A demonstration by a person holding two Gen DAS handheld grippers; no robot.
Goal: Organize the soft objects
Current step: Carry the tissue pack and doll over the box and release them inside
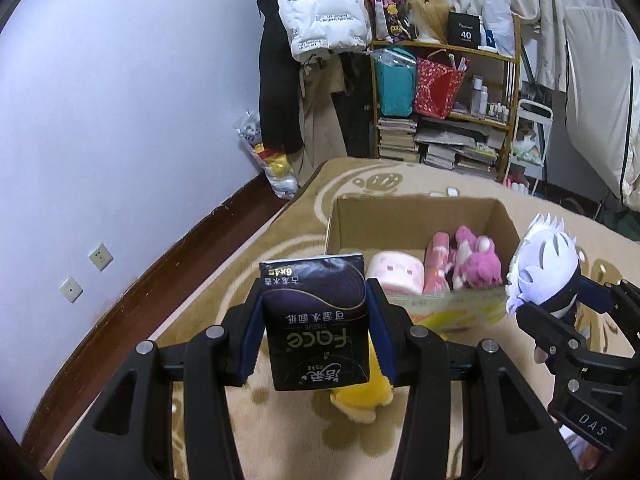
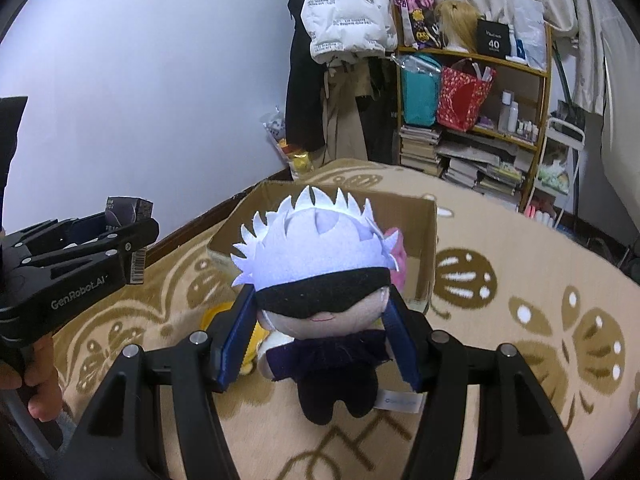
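Note:
My left gripper (image 1: 314, 294) is shut on a dark tissue pack (image 1: 316, 320), held upright between its blue pads above the carpet. Ahead stands an open cardboard box (image 1: 416, 216) holding a pale pink square plush (image 1: 396, 276) and a bright pink plush (image 1: 476, 260). A yellow plush (image 1: 360, 396) lies on the carpet under the pack. My right gripper (image 2: 320, 300) is shut on a white-haired doll (image 2: 320, 248) with a black blindfold, in front of the box (image 2: 424, 240). The left gripper (image 2: 120, 224) with the pack (image 2: 128, 206) shows at the left, a hand (image 2: 40, 384) below it.
A beige patterned carpet (image 2: 520, 280) covers the floor. Behind the box stands a wooden shelf (image 1: 448, 80) with bags, bottles and stacked books, with coats (image 1: 320, 12) hanging beside it. A plastic bag of toys (image 1: 272, 160) leans on the white wall.

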